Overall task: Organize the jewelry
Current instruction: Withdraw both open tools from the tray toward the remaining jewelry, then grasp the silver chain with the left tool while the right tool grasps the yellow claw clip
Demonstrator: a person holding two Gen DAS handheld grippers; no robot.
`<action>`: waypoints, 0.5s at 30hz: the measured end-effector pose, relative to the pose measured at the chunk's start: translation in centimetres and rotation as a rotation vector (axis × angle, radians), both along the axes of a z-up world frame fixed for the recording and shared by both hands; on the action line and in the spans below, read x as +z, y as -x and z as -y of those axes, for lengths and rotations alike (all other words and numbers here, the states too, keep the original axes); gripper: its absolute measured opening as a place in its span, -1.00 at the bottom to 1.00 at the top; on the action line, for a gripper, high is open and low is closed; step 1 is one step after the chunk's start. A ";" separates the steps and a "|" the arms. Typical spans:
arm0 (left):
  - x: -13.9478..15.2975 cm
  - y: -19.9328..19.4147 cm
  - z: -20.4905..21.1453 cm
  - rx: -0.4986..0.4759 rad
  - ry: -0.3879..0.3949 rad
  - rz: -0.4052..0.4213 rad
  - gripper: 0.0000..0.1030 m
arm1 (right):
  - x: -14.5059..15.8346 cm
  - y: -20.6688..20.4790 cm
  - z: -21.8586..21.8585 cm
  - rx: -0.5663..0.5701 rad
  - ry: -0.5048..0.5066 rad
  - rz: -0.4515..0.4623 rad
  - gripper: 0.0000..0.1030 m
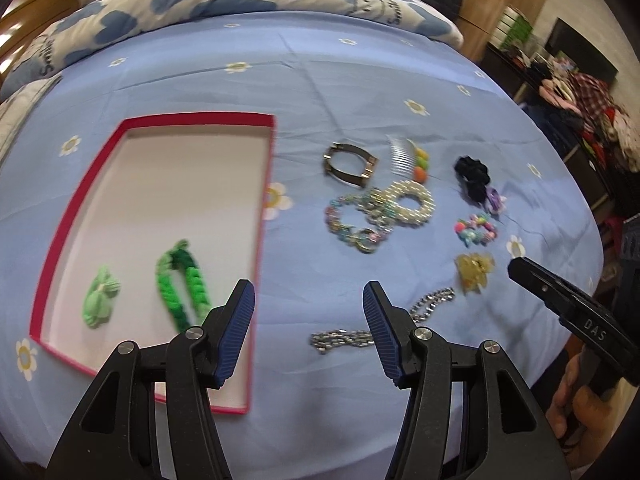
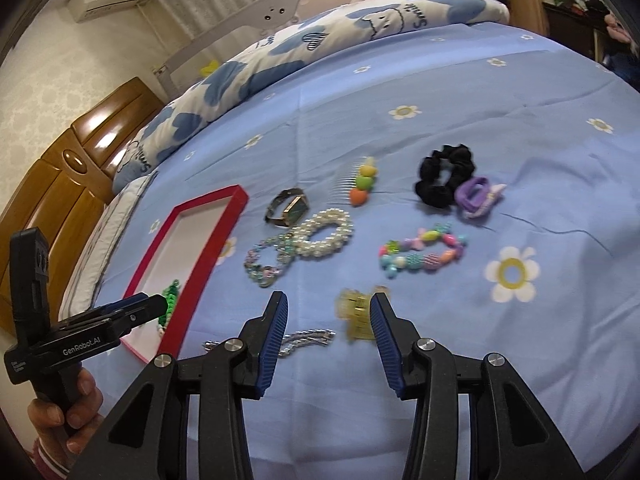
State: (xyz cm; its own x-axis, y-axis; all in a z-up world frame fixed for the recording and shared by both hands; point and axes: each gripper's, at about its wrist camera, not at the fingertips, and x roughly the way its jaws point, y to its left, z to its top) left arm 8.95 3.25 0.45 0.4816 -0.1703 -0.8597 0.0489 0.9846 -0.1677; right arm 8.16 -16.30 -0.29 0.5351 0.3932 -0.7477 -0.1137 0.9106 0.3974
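Observation:
A red-rimmed white tray (image 1: 269, 168) (image 2: 224, 216) lies on the blue bedspread and holds a green braided band (image 1: 180, 284) and a light green bow (image 1: 101, 296). To its right lie a watch (image 1: 350, 164) (image 2: 289, 208), a pearl bracelet (image 1: 412, 202) (image 2: 324, 236), a pastel chain (image 1: 354, 224) (image 2: 266, 262), a comb clip (image 1: 412, 160) (image 2: 358, 180), a black scrunchie (image 1: 472, 178) (image 2: 444, 176), a bead bracelet (image 1: 476, 230) (image 2: 424, 254), a yellow claw clip (image 1: 474, 270) (image 2: 356, 312) and a silver chain (image 1: 360, 336) (image 2: 304, 340). My left gripper (image 1: 308, 300) is open and empty above the tray's right edge. My right gripper (image 2: 329, 312) is open and empty, just before the yellow clip.
A purple clip (image 2: 478, 196) lies beside the scrunchie. A heart-patterned duvet (image 1: 224, 4) is rolled along the far side of the bed. A wooden headboard (image 2: 72, 168) stands at the left. Cluttered furniture (image 1: 580, 120) stands at the right of the bed.

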 end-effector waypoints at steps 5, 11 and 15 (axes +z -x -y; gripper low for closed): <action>-1.0 0.4 2.2 -0.075 0.006 -0.029 0.10 | -0.5 0.4 0.8 -0.010 0.018 -0.008 -0.04; -2.7 0.8 4.5 -0.165 -0.005 -0.073 0.12 | -1.8 0.6 0.9 -0.004 0.035 -0.026 0.00; -4.0 0.6 5.7 -0.216 -0.026 -0.095 0.16 | -2.5 0.3 0.7 0.003 0.028 -0.038 0.00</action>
